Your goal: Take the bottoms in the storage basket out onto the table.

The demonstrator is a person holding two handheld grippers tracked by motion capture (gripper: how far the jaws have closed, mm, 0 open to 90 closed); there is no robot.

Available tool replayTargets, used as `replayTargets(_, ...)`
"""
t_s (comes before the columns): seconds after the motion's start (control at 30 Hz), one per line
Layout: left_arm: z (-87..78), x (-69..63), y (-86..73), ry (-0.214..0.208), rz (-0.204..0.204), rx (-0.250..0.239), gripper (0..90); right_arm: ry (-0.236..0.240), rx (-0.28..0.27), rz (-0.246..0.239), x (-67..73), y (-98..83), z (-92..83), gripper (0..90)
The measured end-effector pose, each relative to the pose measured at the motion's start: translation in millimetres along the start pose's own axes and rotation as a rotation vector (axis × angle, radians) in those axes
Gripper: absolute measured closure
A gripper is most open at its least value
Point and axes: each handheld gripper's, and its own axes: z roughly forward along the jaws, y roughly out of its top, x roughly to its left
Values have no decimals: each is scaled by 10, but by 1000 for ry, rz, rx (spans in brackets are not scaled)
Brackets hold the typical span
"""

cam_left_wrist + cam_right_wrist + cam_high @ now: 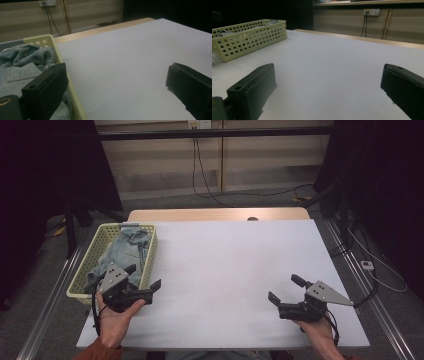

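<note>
The left hand-held gripper [145, 277] sits at the near right corner of the yellow perforated basket [89, 260], its jaws spread wide and empty. In the left gripper view one jaw hangs over the basket's contents and the other over the bare white bench [130, 65], so the gripper straddles the basket's right wall. That placement suggests a reach toward the garment rather than a grip already made; nothing lies between the jaws.

The item in hand, a piece of blue denim clothing [126, 249], lies crumpled inside the basket at the bench's left edge. A seam and what looks like a pocket panel show in the left gripper view [22, 67]. The cloth is bunched and rises to about the basket's rim, so an upper fold should be open to a pinch from above.

The right hand-held gripper [284, 287] rests low over the bench near its front right, well apart from the basket, with jaws also wide and holding nothing. Its camera looks across the bare surface toward the basket's perforated wall [249, 37]. It appears parked in readiness, leaving the middle of the bench free, most likely as the spot where the garment would be laid out.

Assessment: work is at its opening stage; the denim has not been lifted. Risk: the basket is light and may drag or tip if cloth snags on its wall.
</note>
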Motion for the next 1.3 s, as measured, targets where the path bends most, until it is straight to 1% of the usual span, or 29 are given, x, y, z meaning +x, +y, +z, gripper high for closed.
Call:
replayTargets(0.1,-3,21,38,4,7,5,46,3,0,-9,-4,2,10,0)
replayTargets(0.17,-14,43,61,13,5,3,46,0,1,0,-3,0,16,0)
replayTargets(0.27,-23,84,96,18,0,-1,45,1,2,-3,-16,-4,11,0)
replayTargets(0.3,-26,99,108,19,7,5,45,0,2,-2,-19,-5,11,0)
replayTargets(0.43,-33,143,140,32,7,2,43,-1,0,4,-18,-4,15,0)
replayTargets(0.5,-40,165,152,36,10,4,43,1,4,-1,-14,-4,11,0)
replayTargets(0.57,-56,181,162,52,3,0,41,-3,-2,0,-4,5,6,0)
replayTargets(0.7,-89,225,188,63,12,0,42,-2,-1,-4,12,10,12,0)
replayTargets(0.83,-114,285,220,74,5,-10,38,1,2,-8,21,15,17,0)
replayTargets(0.97,-128,346,261,90,-2,3,37,2,1,-9,18,15,23,0)
replayTargets(1.0,-131,353,271,106,-10,2,52,5,2,-7,18,14,22,0)
replayTargets(1.03,-134,369,284,114,-6,7,49,7,3,-7,18,14,22,0)
replayTargets(1.1,-133,400,306,114,-16,14,49,9,3,-10,17,15,21,0)
replayTargets(1.17,-135,424,326,132,-3,15,48,11,2,-10,15,16,18,0)
replayTargets(1.23,-134,455,340,135,-10,13,48,10,4,-5,16,16,24,0)
replayTargets(1.3,-126,489,359,140,-12,21,45,13,5,-13,16,14,28,0)
